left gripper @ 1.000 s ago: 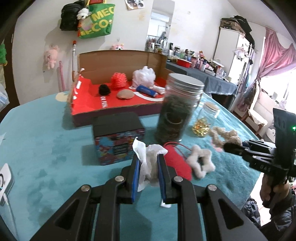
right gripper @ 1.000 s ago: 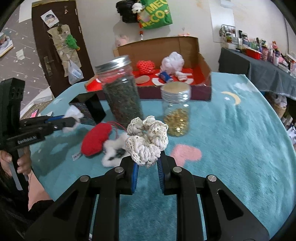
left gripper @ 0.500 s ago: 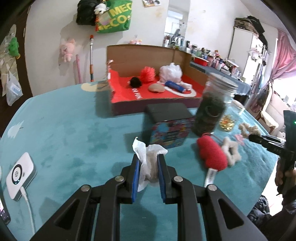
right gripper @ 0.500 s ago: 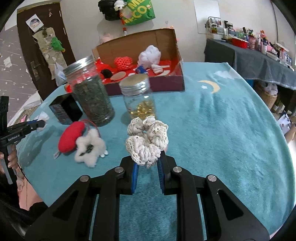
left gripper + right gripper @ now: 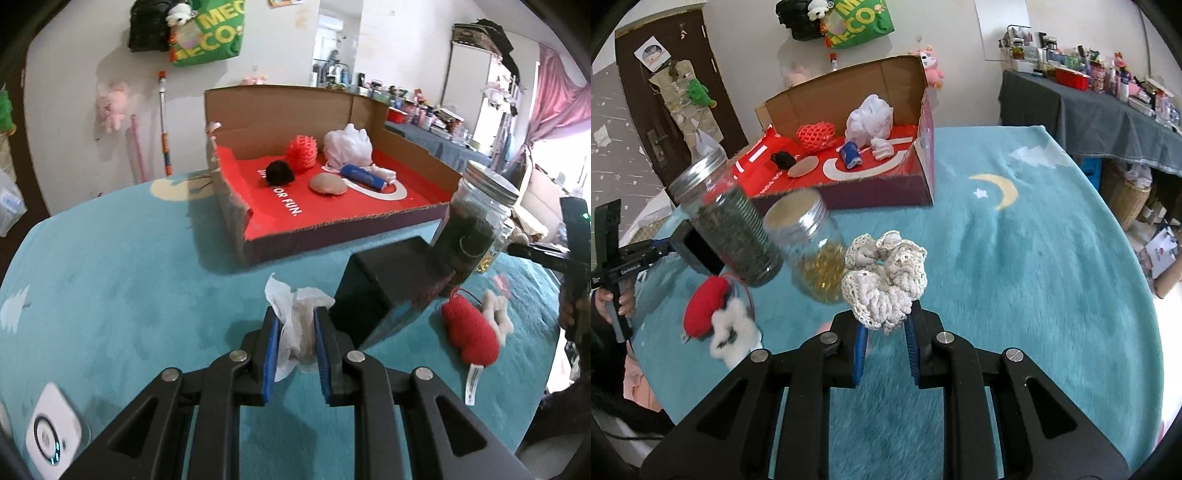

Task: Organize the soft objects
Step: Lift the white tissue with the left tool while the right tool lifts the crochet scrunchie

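My left gripper (image 5: 295,332) is shut on a crumpled white tissue (image 5: 295,317), held above the teal cloth. My right gripper (image 5: 884,328) is shut on a cream crocheted scrunchie (image 5: 886,280). The open cardboard box with a red floor (image 5: 373,221) (image 5: 879,184) stands at the far side and holds a red mesh ball (image 5: 302,151), a white mesh puff (image 5: 347,146), a black pom-pom (image 5: 279,173), a tan pad (image 5: 328,184) and a blue roll (image 5: 362,176). A red knitted heart (image 5: 471,338) (image 5: 701,308) and a white fluffy scrunchie (image 5: 496,317) (image 5: 733,332) lie on the cloth.
A black box (image 5: 388,284) stands just right of my left gripper. A tall jar of dark contents (image 5: 476,225) (image 5: 731,225) and a small jar of yellow beads (image 5: 812,251) stand between the box and the grippers. A white device (image 5: 51,439) lies at the left edge.
Both grippers have moved toward the cardboard box with their loads; the box looks nearer in both views. The left gripper has swung left of the black box and jars.
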A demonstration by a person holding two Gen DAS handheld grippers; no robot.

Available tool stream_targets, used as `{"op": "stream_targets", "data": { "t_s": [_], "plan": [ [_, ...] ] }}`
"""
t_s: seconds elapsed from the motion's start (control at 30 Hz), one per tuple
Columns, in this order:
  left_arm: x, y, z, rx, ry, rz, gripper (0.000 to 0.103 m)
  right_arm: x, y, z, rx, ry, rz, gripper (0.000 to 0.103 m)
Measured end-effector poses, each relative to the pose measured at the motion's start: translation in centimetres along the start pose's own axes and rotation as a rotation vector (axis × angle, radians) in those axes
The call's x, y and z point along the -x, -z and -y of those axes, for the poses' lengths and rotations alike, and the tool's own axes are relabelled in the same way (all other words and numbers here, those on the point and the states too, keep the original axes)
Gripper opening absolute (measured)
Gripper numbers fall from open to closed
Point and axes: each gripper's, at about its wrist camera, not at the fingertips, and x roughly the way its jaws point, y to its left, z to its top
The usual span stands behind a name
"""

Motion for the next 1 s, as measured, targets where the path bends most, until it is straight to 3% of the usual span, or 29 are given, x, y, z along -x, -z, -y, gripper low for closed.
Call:
{"op": "stream_targets", "data": {
  "t_s": [0.63, 0.87, 1.0],
  "plan": [
    [-1.0, -5.1, 0.2, -0.133, 0.117, 0.024, 0.02, -2.1, -4.8, 1.4, 0.081, -0.162, -0.037, 0.017],
    [-2.2, -8.2, 1.6, -0.144, 0.171, 0.023, 0.02, -2.7, -7.6, -0.1, 0.141, -0.22, -0.032, 0.017],
    [-3.8, -9.8, 2.0, -0.115, 0.164, -0.008, 0.02, -3.8, -9.8, -1.0, 0.158, -0.216, -0.037, 0.017]
  ]
}}
